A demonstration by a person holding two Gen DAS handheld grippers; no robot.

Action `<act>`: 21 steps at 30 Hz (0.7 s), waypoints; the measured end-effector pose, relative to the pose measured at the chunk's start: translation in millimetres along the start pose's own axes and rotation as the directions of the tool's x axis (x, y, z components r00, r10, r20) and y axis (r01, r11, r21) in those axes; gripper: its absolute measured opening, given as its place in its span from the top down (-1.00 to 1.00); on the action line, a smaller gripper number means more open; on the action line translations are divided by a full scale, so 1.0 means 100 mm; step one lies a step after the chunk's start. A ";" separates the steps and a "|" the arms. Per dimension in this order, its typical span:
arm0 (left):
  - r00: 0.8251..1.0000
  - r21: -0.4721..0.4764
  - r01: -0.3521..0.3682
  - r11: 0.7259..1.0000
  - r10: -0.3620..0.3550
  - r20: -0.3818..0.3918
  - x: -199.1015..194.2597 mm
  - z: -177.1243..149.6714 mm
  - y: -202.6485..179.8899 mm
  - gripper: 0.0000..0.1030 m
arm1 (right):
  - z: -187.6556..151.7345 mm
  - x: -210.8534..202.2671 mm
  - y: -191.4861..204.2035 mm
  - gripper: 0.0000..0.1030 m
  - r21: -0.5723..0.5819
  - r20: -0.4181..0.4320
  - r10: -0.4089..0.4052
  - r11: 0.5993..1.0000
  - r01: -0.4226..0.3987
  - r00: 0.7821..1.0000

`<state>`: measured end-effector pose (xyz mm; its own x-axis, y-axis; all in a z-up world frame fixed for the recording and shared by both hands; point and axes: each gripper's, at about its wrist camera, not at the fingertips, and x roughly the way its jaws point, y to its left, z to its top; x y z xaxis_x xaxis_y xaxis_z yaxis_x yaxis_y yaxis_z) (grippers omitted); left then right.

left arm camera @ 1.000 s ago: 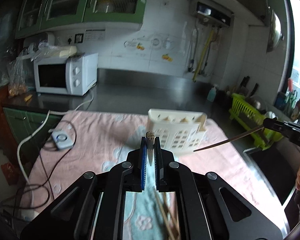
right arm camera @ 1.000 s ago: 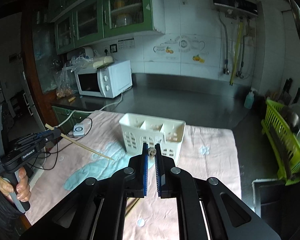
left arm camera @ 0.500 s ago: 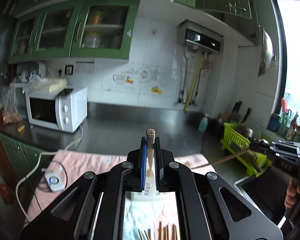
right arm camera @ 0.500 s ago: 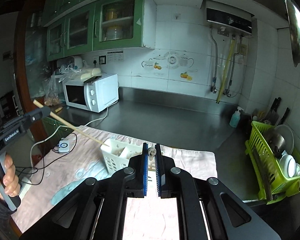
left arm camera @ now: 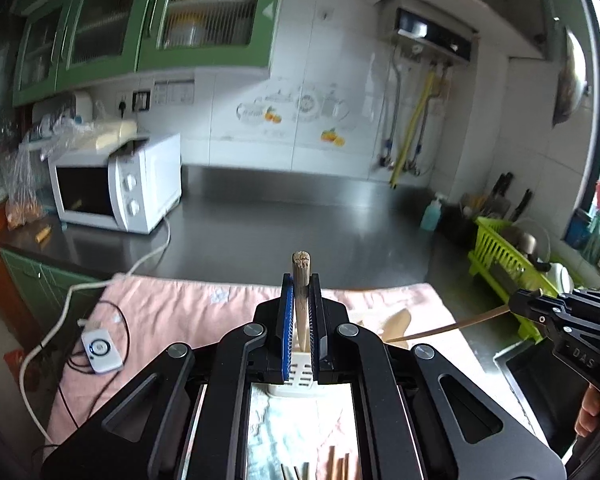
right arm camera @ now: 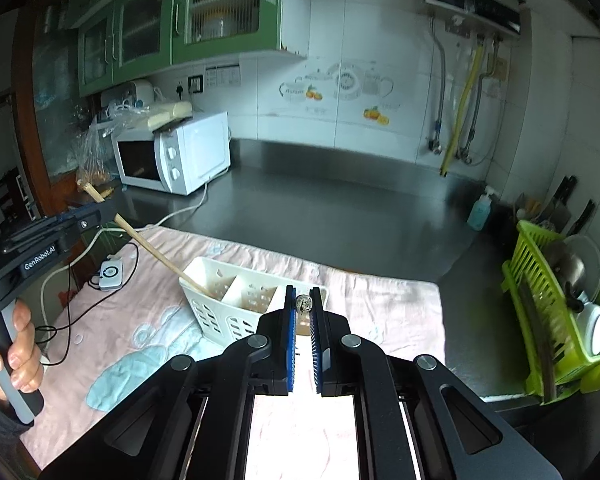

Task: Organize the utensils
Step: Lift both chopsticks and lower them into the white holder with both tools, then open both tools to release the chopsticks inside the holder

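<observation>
- Gripping a wooden chopstick (left arm camera: 301,280), the left gripper (left arm camera: 301,304) had its jaws shut on it at lower centre; in the right wrist view the stick's tip dipped into the leftmost compartment of the white utensil caddy (right arm camera: 236,300).
- The right gripper (right arm camera: 303,312) had its jaws closed on a second chopstick (left arm camera: 452,326), seen at the right of the left wrist view.
- "GenRobot.AI" was printed on the left gripper's body; "DAS" on the right gripper's.
- The caddy stood on a pink cloth (right arm camera: 380,296) on the table (right arm camera: 340,216).
</observation>
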<state>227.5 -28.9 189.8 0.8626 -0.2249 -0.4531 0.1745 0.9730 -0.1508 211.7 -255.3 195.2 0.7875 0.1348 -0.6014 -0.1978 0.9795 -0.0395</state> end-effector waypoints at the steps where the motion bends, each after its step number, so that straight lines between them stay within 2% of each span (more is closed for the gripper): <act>1: 1.000 -0.001 -0.005 1.000 0.005 -0.010 0.05 -0.01 0.02 0.89 | 0.00 0.04 0.00 0.87 0.003 -0.005 -0.002 1.000 0.002 1.000; 9: 0.997 -0.006 -0.020 1.000 0.020 -0.075 0.31 -0.10 0.07 0.88 | 0.01 0.32 0.01 0.87 0.015 -0.034 -0.012 1.000 0.012 0.999; 14: 0.996 0.011 -0.030 0.999 0.031 -0.081 0.34 -0.14 0.05 0.83 | 0.01 0.39 0.01 0.85 0.019 -0.030 -0.021 1.000 0.022 0.999; 15: 0.996 0.012 -0.029 1.000 0.030 -0.081 0.34 -0.14 0.05 0.82 | 0.01 0.39 0.01 0.79 0.023 -0.028 -0.020 1.000 0.021 0.999; 17: 0.996 0.021 -0.037 0.999 0.039 -0.077 0.31 -0.15 0.04 0.71 | 0.01 0.35 0.01 0.70 0.018 -0.012 -0.027 0.999 0.027 1.000; 18: 0.996 0.025 -0.041 0.999 0.043 -0.072 0.29 -0.16 0.04 0.53 | 0.01 0.32 0.02 0.62 0.014 -0.006 -0.032 0.999 0.032 0.999; 19: 0.997 0.035 -0.049 0.998 0.051 -0.062 0.26 -0.17 0.02 0.26 | 0.00 0.27 0.02 0.56 0.013 0.005 -0.033 0.999 0.032 0.999; 21: 0.996 0.057 -0.082 0.995 0.085 -0.039 0.17 -0.21 0.00 0.09 | -0.04 0.19 0.04 0.51 0.018 0.019 -0.029 0.999 0.029 0.999</act>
<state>232.3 -33.8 163.3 0.8553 -0.1436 -0.4978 0.1298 0.9896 -0.0624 223.6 -249.4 181.0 0.8040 0.1092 -0.5845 -0.1648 0.9854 -0.0427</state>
